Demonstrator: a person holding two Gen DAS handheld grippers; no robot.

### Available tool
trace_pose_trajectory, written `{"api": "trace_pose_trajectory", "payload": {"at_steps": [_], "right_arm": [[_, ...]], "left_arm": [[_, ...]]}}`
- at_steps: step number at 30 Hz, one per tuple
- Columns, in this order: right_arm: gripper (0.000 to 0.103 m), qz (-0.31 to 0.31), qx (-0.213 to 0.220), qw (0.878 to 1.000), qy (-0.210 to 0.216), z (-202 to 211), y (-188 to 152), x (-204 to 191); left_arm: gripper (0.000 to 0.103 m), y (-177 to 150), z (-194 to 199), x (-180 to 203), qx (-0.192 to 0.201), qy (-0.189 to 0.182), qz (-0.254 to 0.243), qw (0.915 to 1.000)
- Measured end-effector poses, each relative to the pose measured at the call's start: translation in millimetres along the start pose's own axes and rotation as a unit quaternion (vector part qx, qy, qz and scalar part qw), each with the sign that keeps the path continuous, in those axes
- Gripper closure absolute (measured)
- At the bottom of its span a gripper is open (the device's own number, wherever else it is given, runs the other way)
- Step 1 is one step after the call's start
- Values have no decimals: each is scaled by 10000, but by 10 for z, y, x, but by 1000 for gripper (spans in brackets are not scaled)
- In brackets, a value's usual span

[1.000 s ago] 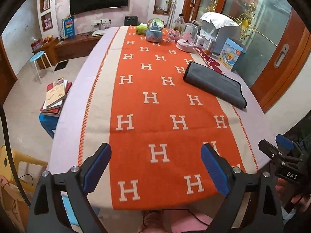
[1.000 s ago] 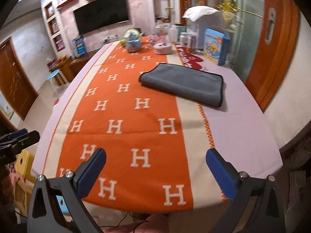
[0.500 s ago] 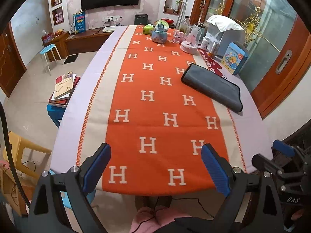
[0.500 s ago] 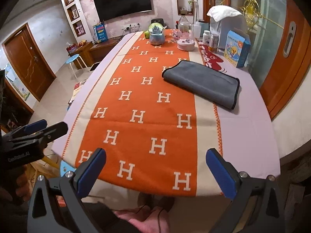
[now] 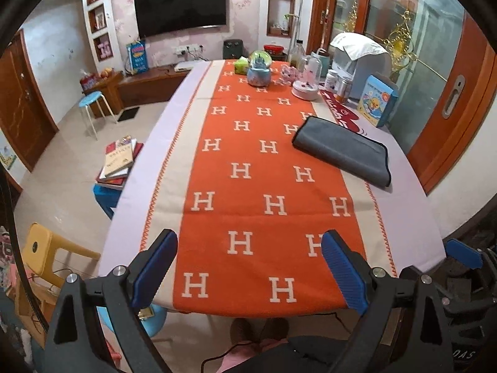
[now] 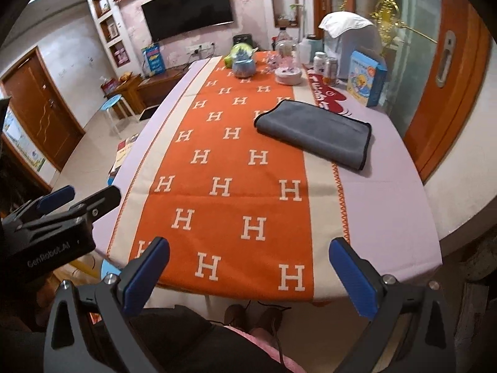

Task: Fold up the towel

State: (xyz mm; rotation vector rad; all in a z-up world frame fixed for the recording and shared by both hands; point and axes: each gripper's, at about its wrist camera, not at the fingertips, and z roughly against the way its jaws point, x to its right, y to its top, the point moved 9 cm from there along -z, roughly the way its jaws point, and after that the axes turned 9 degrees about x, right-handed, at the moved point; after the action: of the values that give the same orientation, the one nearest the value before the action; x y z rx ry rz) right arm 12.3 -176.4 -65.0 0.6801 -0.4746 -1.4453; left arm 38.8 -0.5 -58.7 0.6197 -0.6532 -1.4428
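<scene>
A folded grey towel with a black hem (image 5: 343, 152) lies flat on the right side of the table, also in the right wrist view (image 6: 316, 132). My left gripper (image 5: 250, 272) is open and empty, held back from the table's near edge. My right gripper (image 6: 247, 276) is open and empty, also off the near edge. Each gripper shows at the edge of the other's view: the right one (image 5: 462, 255) and the left one (image 6: 62, 205). Both are well away from the towel.
The table carries an orange H-pattern runner (image 5: 261, 192). At its far end stand a snow globe (image 5: 260, 70), jars, bottles, a blue box (image 5: 377, 102) and a covered appliance. Books on a blue stool (image 5: 119, 163) and a yellow chair (image 5: 46, 255) stand at the left.
Both grippers have pulled back and up from the table, so the near edge and floor now show. The towel has not moved. Both stay open.
</scene>
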Motion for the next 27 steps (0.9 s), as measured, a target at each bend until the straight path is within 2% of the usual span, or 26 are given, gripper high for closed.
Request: {"api": "trace_pose_trajectory", "payload": {"at_steps": [6,8,27], "right_arm": [[0,-99,2,9999,-60,-43,-11,20],[0,-92,-7,9999,-69,-51,-21,8],[0,-69,-74,9999,-113,-120,-30,-11]], "left_arm": [[8,11,25,-4,93,66,-167,9998],[1,6,26,-12,97,89,-193,9997],[1,-95,-115,-87,-183,125,-61,9997]]}}
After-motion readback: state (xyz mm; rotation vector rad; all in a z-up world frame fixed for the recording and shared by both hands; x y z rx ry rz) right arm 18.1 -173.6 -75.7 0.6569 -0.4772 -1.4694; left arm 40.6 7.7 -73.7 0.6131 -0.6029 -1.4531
